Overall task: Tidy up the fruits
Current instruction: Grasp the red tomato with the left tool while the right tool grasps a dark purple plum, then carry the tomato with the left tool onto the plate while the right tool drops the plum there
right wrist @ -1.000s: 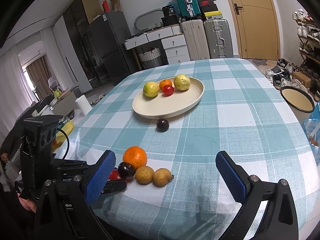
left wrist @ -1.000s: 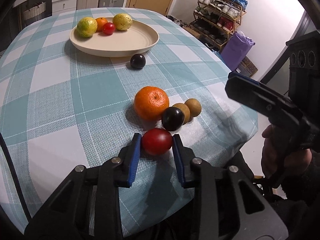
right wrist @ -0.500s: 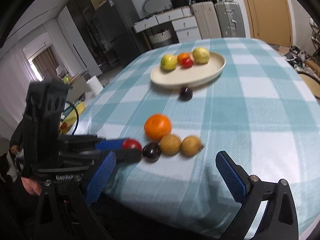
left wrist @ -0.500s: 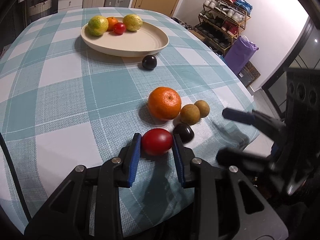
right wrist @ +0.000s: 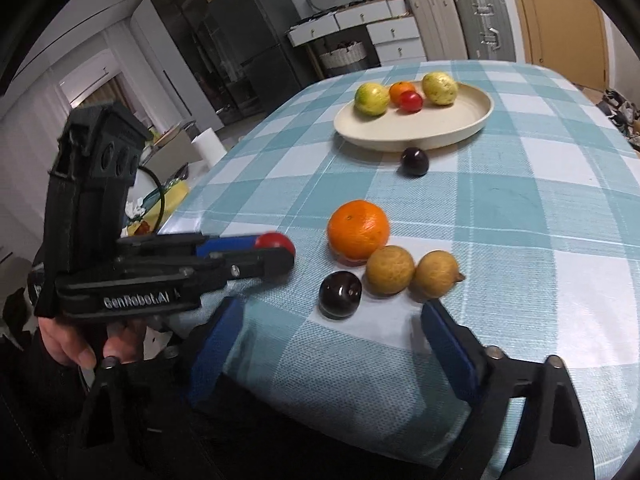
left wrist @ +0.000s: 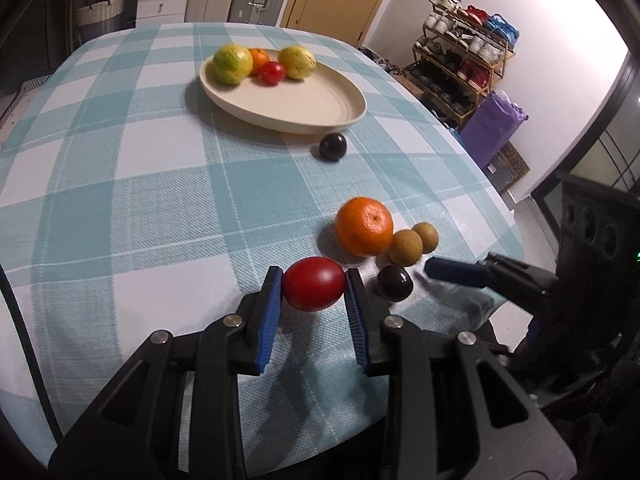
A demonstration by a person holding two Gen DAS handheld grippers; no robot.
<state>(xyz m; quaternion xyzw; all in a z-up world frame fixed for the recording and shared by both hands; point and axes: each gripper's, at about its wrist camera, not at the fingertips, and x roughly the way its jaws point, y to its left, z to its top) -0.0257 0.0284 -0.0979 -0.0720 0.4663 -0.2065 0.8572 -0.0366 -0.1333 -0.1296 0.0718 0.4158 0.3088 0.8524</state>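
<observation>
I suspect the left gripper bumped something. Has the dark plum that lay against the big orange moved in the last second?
Yes. The dark plum has rolled toward the table's near edge, away from the big orange; it now sits beside the left gripper.

A: Where is the red tomato (left wrist: 314, 289)?
B: Pinched between blue pads above the checked cloth. A dark plum (left wrist: 394, 283) lies beside it, next to the orange (left wrist: 363, 226) and two brown fruits (left wrist: 405, 247).
A: And the plate (left wrist: 312, 108)?
B: It holds four fruits; another dark plum (left wrist: 333, 147) sits just outside its rim.
</observation>
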